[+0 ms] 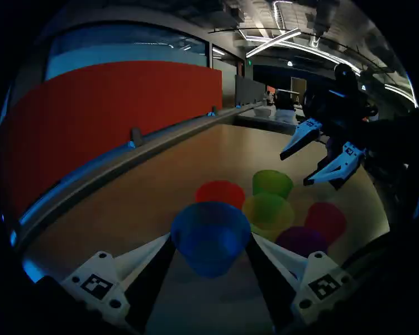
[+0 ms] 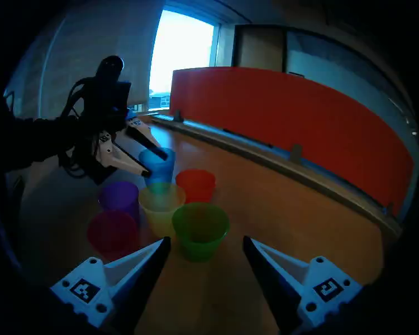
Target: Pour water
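My left gripper [image 1: 210,241] is shut on a blue cup [image 1: 209,231], which it holds upright by the sides. Beyond it several cups cluster on the wooden table [image 1: 209,151]: red [image 1: 219,192], yellow [image 1: 268,212], green [image 1: 272,182], purple [image 1: 301,240] and magenta [image 1: 325,219]. My right gripper [image 2: 206,245] stands open just short of the green cup [image 2: 200,228], touching nothing. Behind that cup are the yellow [image 2: 161,204], red [image 2: 195,184], purple [image 2: 120,196] and magenta [image 2: 112,231] cups. Farther back the left gripper [image 2: 155,164] holds the blue cup [image 2: 160,167]. The right gripper [image 1: 294,170] hovers open above the cluster.
A red partition [image 1: 114,106] with a grey rail [image 1: 125,159] runs along one long table edge. A bright window [image 2: 179,56] lies beyond the table's end. A dark sleeve [image 2: 36,139] reaches in behind the left gripper. Bare tabletop [image 2: 299,212] spreads toward the partition.
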Available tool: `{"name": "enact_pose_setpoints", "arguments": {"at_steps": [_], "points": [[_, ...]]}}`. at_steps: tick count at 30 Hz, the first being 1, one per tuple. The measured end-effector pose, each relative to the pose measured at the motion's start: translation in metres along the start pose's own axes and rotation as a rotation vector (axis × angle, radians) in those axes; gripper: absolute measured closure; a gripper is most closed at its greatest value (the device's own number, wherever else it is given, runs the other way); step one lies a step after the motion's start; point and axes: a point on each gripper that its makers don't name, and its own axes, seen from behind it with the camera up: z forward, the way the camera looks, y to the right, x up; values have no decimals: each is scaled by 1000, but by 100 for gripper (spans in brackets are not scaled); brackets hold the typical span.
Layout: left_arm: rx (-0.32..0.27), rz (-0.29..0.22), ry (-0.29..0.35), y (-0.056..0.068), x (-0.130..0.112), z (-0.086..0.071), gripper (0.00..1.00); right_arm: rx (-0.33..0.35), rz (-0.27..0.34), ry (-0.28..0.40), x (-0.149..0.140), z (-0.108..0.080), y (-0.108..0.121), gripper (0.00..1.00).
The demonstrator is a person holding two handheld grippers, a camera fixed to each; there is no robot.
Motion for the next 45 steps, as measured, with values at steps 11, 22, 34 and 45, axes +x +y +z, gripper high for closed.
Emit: {"name": "enact_pose_setpoints", "arguments": {"at_steps": [11, 22, 34, 45], "points": [[45, -13, 135, 4, 40, -35, 15, -4, 5, 25, 9, 0, -3, 0], [74, -23, 253, 11, 76, -66, 15, -9, 4, 28, 8, 0, -3, 0], [77, -56, 359, 19, 106, -91, 15, -11, 14, 22, 5, 1, -3, 0], [85, -40, 355, 20, 109, -99, 15, 2, 14, 0, -2, 8, -5, 0]]}}
